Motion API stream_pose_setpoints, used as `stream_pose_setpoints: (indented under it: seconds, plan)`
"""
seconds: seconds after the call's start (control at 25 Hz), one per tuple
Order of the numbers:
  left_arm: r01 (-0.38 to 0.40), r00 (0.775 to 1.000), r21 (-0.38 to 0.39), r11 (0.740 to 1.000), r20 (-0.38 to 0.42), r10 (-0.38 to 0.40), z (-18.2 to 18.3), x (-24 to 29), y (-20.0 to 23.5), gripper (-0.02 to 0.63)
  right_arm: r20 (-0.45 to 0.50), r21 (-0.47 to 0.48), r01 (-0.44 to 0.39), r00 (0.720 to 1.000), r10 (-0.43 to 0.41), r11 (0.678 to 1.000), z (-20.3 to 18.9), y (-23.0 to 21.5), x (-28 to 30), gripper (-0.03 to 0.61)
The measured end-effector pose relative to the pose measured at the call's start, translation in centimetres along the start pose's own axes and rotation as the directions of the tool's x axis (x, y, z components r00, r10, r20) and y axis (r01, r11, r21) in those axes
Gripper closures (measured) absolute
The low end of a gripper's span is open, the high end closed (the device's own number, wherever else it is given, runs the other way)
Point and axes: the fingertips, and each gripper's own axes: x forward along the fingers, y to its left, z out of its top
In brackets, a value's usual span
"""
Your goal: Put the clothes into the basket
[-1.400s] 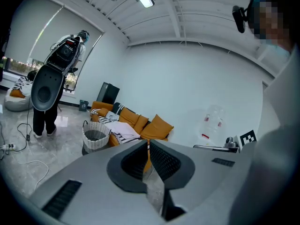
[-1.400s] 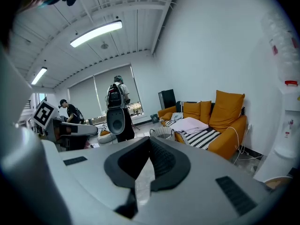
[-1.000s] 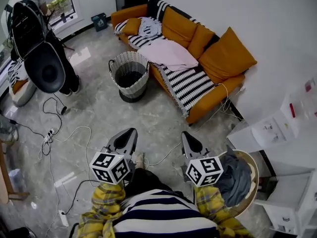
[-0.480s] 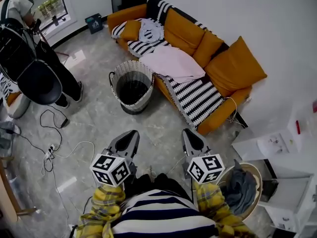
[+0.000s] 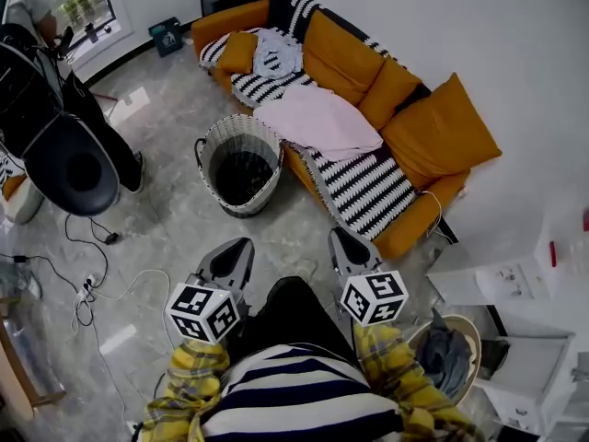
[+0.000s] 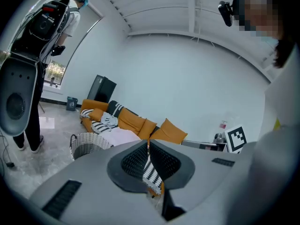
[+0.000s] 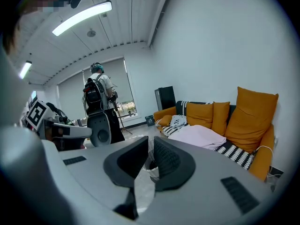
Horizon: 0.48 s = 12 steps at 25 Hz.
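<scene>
Fingers [image 6: 133, 161] of the left gripper [image 5: 235, 251] meet with nothing between them; those of the right gripper [image 5: 342, 242] are likewise pressed together and empty. Clothes lie on the orange sofa [image 5: 433, 136]: a pale pink garment [image 5: 322, 118], smooth and spread over a black-and-white striped throw [image 5: 363, 187], and a crumpled grey-white patterned garment [image 5: 276, 53] near the far armrest. Round woven basket [image 5: 241, 120], pale with a darker base, stands on the marble-look floor [image 5: 175, 228] just beside the sofa front; its dark interior cannot be read. Second bowl-shaped basket [image 5: 471, 334] holding grey cloth [image 5: 442, 343] is partly hidden by a plaid sleeve [image 5: 396, 376].
</scene>
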Motion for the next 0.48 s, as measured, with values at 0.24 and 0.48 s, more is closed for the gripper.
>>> stream_pose_setpoints:
  seconds: [0.24,0.48]
  plan:
    - [-0.033,0.999,-0.02,0.999,0.005,0.034,2.4,5.7,2.5,0.588,0.003,-0.044,-0.039,0.999,0.039,0.998,2.8,-3.8,6.3,0.495]
    - [-0.084,0.996,-0.044,0.996,0.005,0.084,5.3,13.1,4.2,0.588,-0.038,-0.04,-0.082,0.996,0.08,0.996,5.9,-9.5,12.5,0.492]
